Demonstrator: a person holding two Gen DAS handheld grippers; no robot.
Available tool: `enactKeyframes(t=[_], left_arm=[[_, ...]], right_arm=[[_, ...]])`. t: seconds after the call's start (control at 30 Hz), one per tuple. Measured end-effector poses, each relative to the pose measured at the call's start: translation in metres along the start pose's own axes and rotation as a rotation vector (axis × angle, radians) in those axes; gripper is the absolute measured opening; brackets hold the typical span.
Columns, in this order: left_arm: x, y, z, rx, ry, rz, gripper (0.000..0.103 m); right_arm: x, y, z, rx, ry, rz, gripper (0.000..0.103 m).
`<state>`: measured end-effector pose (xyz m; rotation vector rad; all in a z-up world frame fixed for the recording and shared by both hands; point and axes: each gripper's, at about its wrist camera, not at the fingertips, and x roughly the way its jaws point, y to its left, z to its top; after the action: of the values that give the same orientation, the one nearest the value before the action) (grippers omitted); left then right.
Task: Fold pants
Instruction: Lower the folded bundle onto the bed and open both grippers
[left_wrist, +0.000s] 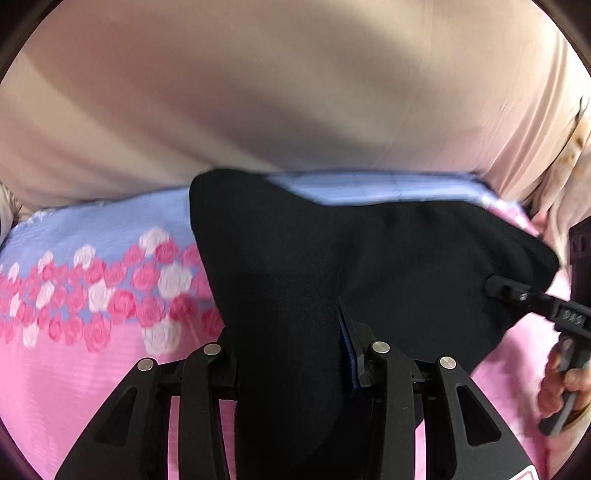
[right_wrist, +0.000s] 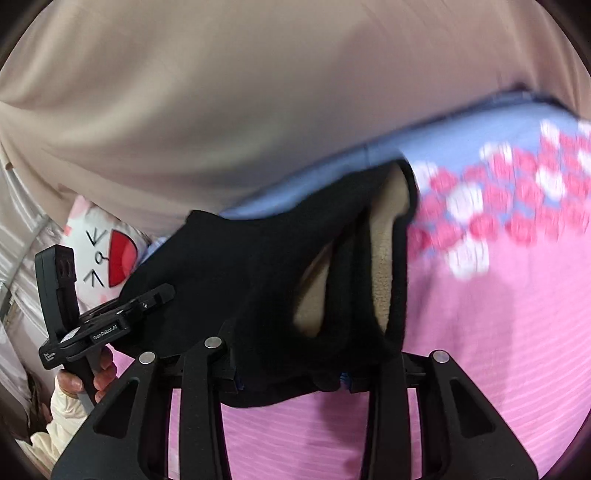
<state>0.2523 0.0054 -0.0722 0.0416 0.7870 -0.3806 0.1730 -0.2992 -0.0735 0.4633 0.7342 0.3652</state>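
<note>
Both grippers, left gripper (left_wrist: 295, 354) and right gripper (right_wrist: 295, 373), clamp black pants (left_wrist: 388, 258); tan lining shows.

Beneath our grippers we see a bed spread (left_wrist: 92, 369) in pink, with a band of pink and white roses (left_wrist: 110, 291) and a blue strip ahead; a cartoon-faced pillow (right_wrist: 99, 251) lies at its edge.

Below me lies a pink bedspread (left_wrist: 92, 387) with a rose band (left_wrist: 110, 295); beyond it hangs a beige curtain (left_wrist: 258, 92), beside a cartoon-faced pillow (right_wrist: 99, 251).
</note>
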Motion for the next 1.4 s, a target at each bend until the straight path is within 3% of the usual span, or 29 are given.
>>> enactKeyframes(t=[0.07,0.13,0.17,0.23,0.3,0.37,0.43,0.47,0.5,0.57,0.63,0.73,0.8,0.83,0.87,0.9,1.0,1.03,1.1,1.17,1.23,1.3,1.4], left_arm=[[0.004,0.003,-0.009,-0.006,0.004,-0.008,0.042],[0.007,0.009,-0.015,-0.028,0.001,-0.013,0.056],[0.005,0.009,-0.017,-0.038,0.000,-0.012,0.060],[-0.002,0.018,-0.019,-0.077,-0.015,0.009,0.076],[-0.024,0.030,-0.021,-0.083,-0.040,0.040,0.076],[-0.051,0.038,-0.023,-0.066,-0.063,0.134,0.074],[-0.088,0.046,-0.020,-0.044,-0.098,0.275,0.074],[-0.104,0.048,-0.017,-0.041,-0.120,0.302,0.074],[-0.123,0.046,-0.008,-0.045,-0.154,0.299,0.074],[-0.145,0.032,0.014,-0.060,-0.203,0.293,0.074],[-0.138,0.016,0.030,-0.077,-0.188,0.265,0.077],[-0.074,-0.009,0.034,-0.057,-0.067,0.259,0.078],[-0.019,-0.011,0.016,-0.025,0.057,0.336,0.075],[-0.002,-0.006,0.004,-0.035,0.093,0.341,0.080],[0.002,0.004,-0.008,-0.086,0.046,0.290,0.083],[-0.004,0.011,-0.014,-0.119,0.018,0.295,0.093],[-0.015,0.014,-0.004,-0.138,0.052,0.273,0.086],[-0.022,0.011,-0.001,-0.133,0.031,0.290,0.086],[-0.026,0.004,0.001,-0.085,0.000,0.381,0.086],[-0.013,0.003,-0.006,-0.023,0.036,0.434,0.088],[-0.017,0.003,-0.013,-0.015,0.021,0.416,0.088],[-0.038,-0.001,-0.015,-0.016,0.006,0.440,0.087],[-0.074,-0.011,-0.016,-0.036,-0.043,0.418,0.087]], right_arm=[[0.002,-0.005,-0.005,0.007,0.022,0.001,0.040],[0.005,-0.014,-0.009,0.049,0.057,0.029,0.048],[0.006,-0.023,-0.012,0.096,0.083,0.052,0.057],[-0.004,-0.030,-0.017,0.140,0.098,0.085,0.060],[-0.031,-0.032,-0.024,0.136,0.084,0.059,0.062],[-0.069,-0.033,-0.029,0.123,0.023,-0.008,0.062],[-0.114,-0.025,-0.031,0.086,-0.083,-0.116,0.056],[-0.135,-0.012,-0.027,0.033,-0.133,-0.183,0.046],[-0.147,0.004,-0.021,-0.015,-0.166,-0.228,0.035],[-0.152,0.043,-0.007,-0.119,-0.202,-0.235,0.034],[-0.124,0.076,0.003,-0.227,-0.172,-0.215,0.033],[-0.056,0.085,0.002,-0.313,-0.049,-0.304,0.031],[-0.014,0.049,-0.013,-0.298,0.051,-0.413,0.031],[-0.014,0.034,-0.018,-0.272,0.046,-0.401,0.030],[-0.025,0.024,-0.022,-0.226,0.010,-0.349,0.030],[-0.031,0.025,-0.020,-0.189,0.014,-0.329,0.028],[-0.057,0.052,-0.012,-0.189,-0.047,-0.286,0.029],[-0.059,0.065,-0.011,-0.214,-0.064,-0.276,0.029],[-0.042,0.066,-0.016,-0.260,-0.016,-0.312,0.027],[-0.017,0.035,-0.026,-0.235,0.048,-0.396,0.027],[-0.029,0.023,-0.028,-0.157,0.003,-0.327,0.027],[-0.054,0.035,-0.024,-0.095,-0.036,-0.302,0.029],[-0.089,0.065,-0.027,-0.131,-0.108,-0.294,0.030]])
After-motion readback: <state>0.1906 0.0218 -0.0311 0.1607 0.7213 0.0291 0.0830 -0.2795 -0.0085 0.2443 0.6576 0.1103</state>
